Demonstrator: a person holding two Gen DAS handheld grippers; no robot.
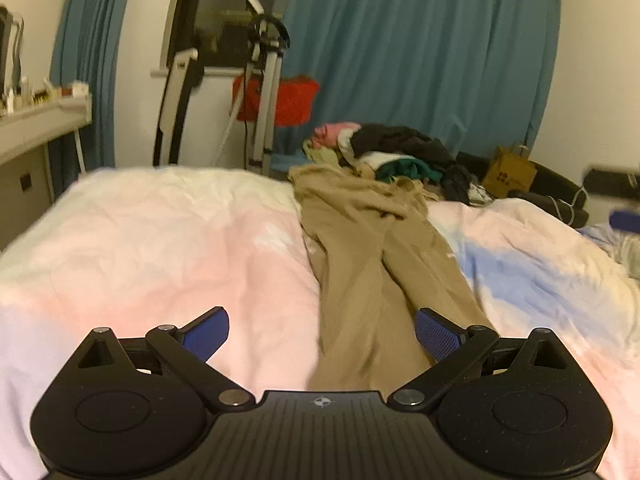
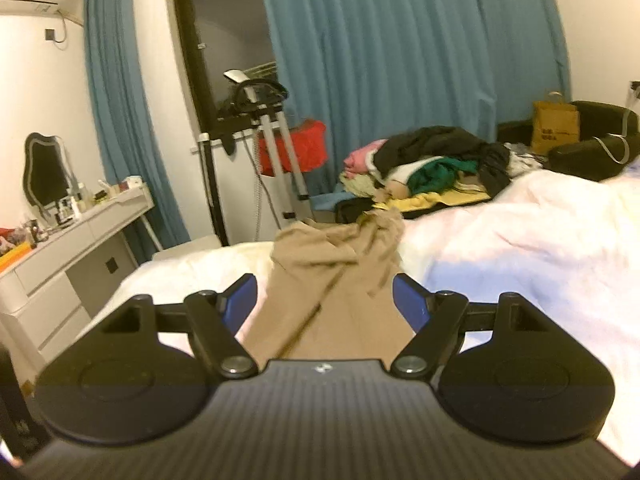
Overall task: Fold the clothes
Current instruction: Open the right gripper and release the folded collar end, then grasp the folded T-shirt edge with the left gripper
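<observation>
The tan trousers point(image 1: 372, 264) lie flat on the bed point(image 1: 160, 248), long axis running from frame bottom up to the crumpled waist at centre. Left gripper point(image 1: 322, 334) and right gripper point(image 2: 325, 300) hover with fingers apart, gripping nothing.

Both wrist views low over the bed point(image 1: 160, 240) — shared: trousers point(image 1: 372, 264), curtain point(image 2: 400, 40).

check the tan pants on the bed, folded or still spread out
Spread out, not folded. The tan pants lie lengthwise on the bed, both legs side by side, the far waist end bunched and rumpled.
</observation>
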